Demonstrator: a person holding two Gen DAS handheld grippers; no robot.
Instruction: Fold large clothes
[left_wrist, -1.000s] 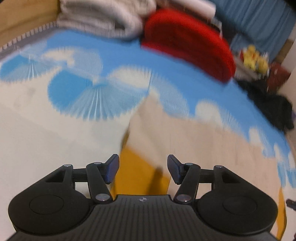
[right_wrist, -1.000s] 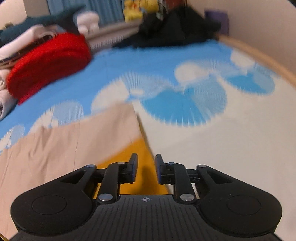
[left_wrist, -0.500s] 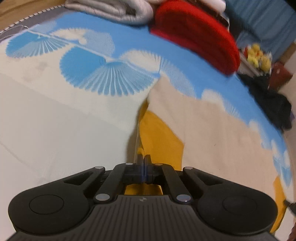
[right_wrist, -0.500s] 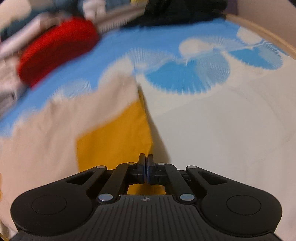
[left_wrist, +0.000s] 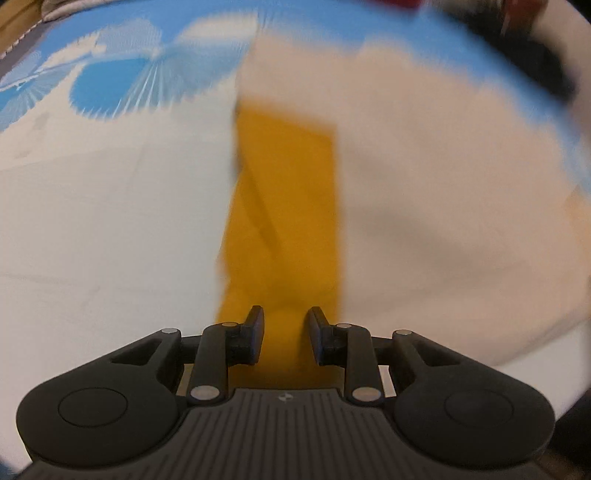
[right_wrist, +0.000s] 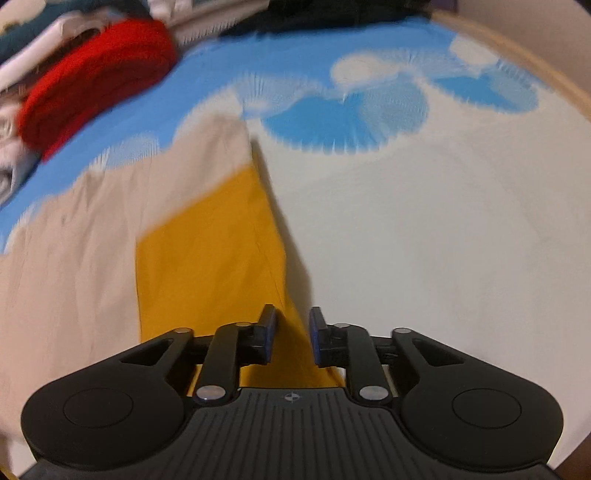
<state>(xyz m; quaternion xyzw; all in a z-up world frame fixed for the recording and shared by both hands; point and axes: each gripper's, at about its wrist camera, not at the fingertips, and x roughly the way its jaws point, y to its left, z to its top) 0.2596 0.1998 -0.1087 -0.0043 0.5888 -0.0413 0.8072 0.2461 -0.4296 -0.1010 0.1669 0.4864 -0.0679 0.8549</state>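
A large garment lies on the bed, beige (left_wrist: 436, 192) with a mustard-yellow panel (left_wrist: 288, 206). In the right wrist view the beige part (right_wrist: 92, 236) is at left and the yellow panel (right_wrist: 207, 258) runs toward me. My left gripper (left_wrist: 283, 325) is open, its fingers apart over the near end of the yellow panel. My right gripper (right_wrist: 291, 325) is open too, its fingers astride the yellow panel's right edge. Neither holds the cloth. Both views are motion-blurred.
The bedsheet (right_wrist: 424, 240) is cream with blue and white fan shapes (right_wrist: 343, 122). A red folded item (right_wrist: 96, 88) and pale folded clothes lie at the back left. A wooden bed edge (right_wrist: 535, 62) curves along the right.
Both grippers were shut on the yellow panel's edge half a second ago; both have opened and let go. The garment lies further unfolded toward me.
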